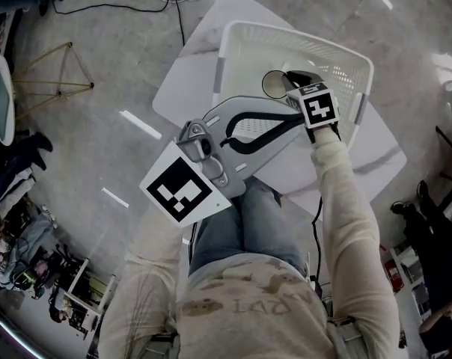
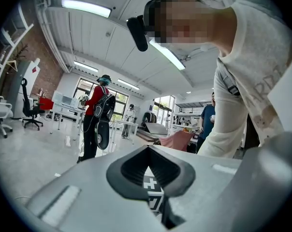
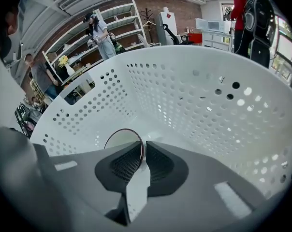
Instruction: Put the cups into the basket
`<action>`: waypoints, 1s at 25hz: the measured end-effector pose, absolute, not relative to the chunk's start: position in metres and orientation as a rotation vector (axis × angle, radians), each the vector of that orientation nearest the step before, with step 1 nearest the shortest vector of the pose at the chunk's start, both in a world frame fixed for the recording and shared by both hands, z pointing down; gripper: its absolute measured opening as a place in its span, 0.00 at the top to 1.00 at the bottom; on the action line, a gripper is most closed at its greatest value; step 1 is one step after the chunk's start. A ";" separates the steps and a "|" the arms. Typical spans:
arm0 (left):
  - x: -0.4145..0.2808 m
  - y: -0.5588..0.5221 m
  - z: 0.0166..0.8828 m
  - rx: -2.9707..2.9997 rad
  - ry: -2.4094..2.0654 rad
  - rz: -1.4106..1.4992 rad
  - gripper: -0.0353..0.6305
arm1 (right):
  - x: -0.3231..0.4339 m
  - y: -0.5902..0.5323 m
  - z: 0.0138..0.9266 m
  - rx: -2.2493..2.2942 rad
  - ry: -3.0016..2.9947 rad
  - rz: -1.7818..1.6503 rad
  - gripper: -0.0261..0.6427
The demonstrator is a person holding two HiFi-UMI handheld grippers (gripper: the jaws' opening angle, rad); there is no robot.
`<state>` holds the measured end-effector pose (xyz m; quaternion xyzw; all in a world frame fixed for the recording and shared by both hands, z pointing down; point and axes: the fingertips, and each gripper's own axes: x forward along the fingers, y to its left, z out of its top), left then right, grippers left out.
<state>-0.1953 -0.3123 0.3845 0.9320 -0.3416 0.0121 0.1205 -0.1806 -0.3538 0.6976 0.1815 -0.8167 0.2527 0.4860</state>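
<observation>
**Cup [image 3: 119,140] clamped inside the basket [image 3: 199,95]**

The right gripper [image 3: 142,151] has its jaws shut on the cup's rim — the cup sits just ahead of them, low within the white basket's walls. The left gripper [image 2: 148,150] points upward — jaws together, nothing between them.

This is an open-plan lab or workshop. A red brick wall [image 3: 151,4] and white metal shelving [image 3: 119,18] stand on one side. Elsewhere are a black swivel office chair [image 2: 27,105], white desks [image 2: 68,111], long ceiling strip lights [image 2: 85,7] and a polished grey concrete floor [image 1: 76,140].
</observation>
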 end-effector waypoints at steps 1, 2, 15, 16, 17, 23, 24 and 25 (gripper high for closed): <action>-0.196 -0.313 0.386 2.718 -0.999 0.032 0.95 | -0.181 -0.353 0.701 0.433 -1.983 0.612 0.88; -0.197 -0.313 0.387 2.715 -1.001 0.030 0.95 | -0.181 -0.352 0.704 0.427 -1.979 0.610 0.88; -0.200 -0.311 0.394 2.701 -1.002 0.039 0.95 | -0.175 -0.346 0.723 0.413 -1.945 0.619 0.87; -0.200 -0.310 0.394 2.704 -0.999 0.043 0.95 | -0.175 -0.347 0.722 0.415 -1.949 0.613 0.87; -0.201 -0.309 0.393 2.707 -0.997 0.047 0.95 | -0.175 -0.347 0.720 0.421 -1.954 0.607 0.88; -0.204 -0.302 0.378 2.739 -0.997 0.067 0.95 | -0.183 -0.352 0.683 0.461 -2.045 0.619 0.92; -0.204 -0.300 0.374 2.746 -0.995 0.072 0.95 | -0.187 -0.351 0.672 0.464 -2.074 0.619 0.92; -0.203 -0.298 0.369 2.755 -0.992 0.076 0.95 | -0.190 -0.351 0.658 0.468 -2.107 0.617 0.92</action>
